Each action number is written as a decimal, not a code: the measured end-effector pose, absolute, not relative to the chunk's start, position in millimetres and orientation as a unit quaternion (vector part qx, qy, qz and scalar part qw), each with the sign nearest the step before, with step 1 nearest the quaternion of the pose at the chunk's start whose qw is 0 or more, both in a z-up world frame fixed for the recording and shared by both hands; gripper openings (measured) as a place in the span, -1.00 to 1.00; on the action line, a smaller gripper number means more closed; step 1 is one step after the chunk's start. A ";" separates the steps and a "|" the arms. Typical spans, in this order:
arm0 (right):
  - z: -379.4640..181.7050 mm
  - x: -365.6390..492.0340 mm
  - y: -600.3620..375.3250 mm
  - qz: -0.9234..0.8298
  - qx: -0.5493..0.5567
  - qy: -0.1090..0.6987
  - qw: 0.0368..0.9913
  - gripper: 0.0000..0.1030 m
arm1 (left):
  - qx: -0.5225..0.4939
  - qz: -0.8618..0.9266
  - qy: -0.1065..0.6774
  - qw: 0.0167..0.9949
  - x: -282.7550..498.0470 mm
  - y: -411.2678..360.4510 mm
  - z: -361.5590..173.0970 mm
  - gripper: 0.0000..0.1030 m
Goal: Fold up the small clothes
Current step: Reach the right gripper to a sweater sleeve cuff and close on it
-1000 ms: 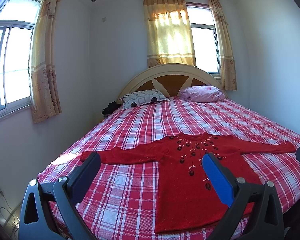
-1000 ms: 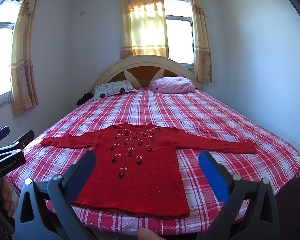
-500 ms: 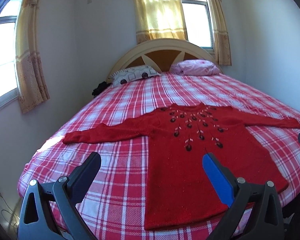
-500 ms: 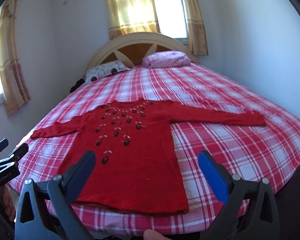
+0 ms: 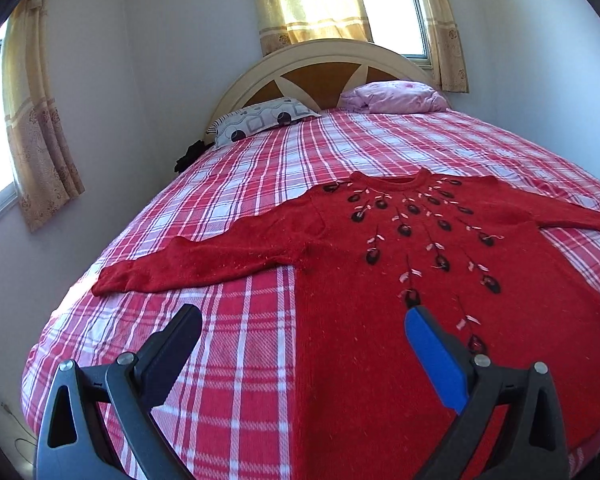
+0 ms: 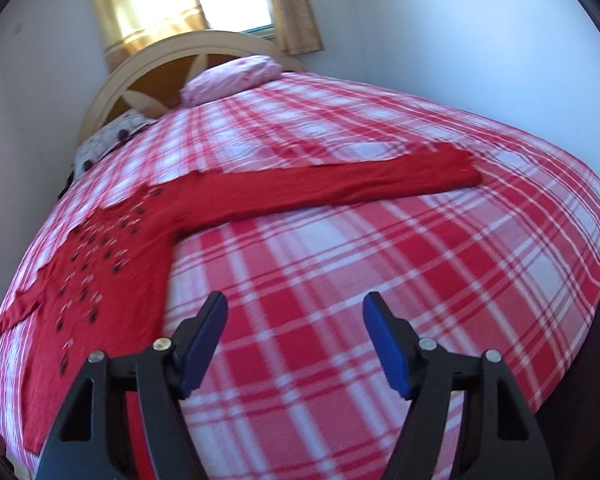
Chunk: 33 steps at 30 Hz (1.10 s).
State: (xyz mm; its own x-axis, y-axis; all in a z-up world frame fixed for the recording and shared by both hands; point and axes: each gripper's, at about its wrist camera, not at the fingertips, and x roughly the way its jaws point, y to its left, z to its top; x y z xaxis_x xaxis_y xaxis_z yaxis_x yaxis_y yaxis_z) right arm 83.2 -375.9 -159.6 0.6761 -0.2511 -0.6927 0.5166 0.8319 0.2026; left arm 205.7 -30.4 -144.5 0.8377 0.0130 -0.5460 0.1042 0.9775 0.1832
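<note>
You have one red sweater (image 5: 440, 288) lying flat and face up on the plaid bedspread (image 5: 236, 216), both sleeves stretched out sideways. No readable writing shows anywhere. Two pillows sit at the headboard (image 5: 320, 68): one patterned (image 5: 266, 118), one pink (image 5: 396, 98). Your left gripper (image 5: 300, 356) hangs spread wide over the sweater's side edge, pinching nothing. Your right gripper (image 6: 294, 340) has just been narrowing, nothing between its jaws, apparently above bare bedspread; that view is blurred.
</note>
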 end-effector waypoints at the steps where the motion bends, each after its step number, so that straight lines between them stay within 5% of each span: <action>1: -159.4 83.6 -397.4 -0.231 0.207 0.338 0.888 0.41 | 0.105 -0.021 0.284 0.953 212.9 -29.3 -146.1 0.98; 19: -197.6 98.5 -592.1 -0.336 0.371 0.297 0.813 0.05 | 0.093 0.052 0.305 0.946 310.4 16.2 -171.9 0.98; 28: -205.2 120.3 -611.4 -0.327 0.375 0.314 0.809 -0.56 | 0.073 0.043 0.329 0.941 319.4 27.1 -198.3 0.98; 33: -190.5 137.4 -602.5 -0.323 0.337 0.329 0.820 -0.67 | 0.044 0.030 0.329 0.943 317.8 35.4 -201.0 0.98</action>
State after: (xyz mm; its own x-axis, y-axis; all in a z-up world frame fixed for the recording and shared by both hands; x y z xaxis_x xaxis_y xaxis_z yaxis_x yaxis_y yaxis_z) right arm 137.4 -602.5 -190.5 0.5739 -0.3086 -0.7585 0.7529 0.5633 0.3405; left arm 317.8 35.4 -201.0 0.7821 0.0860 -0.6172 -0.0286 0.9943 0.1024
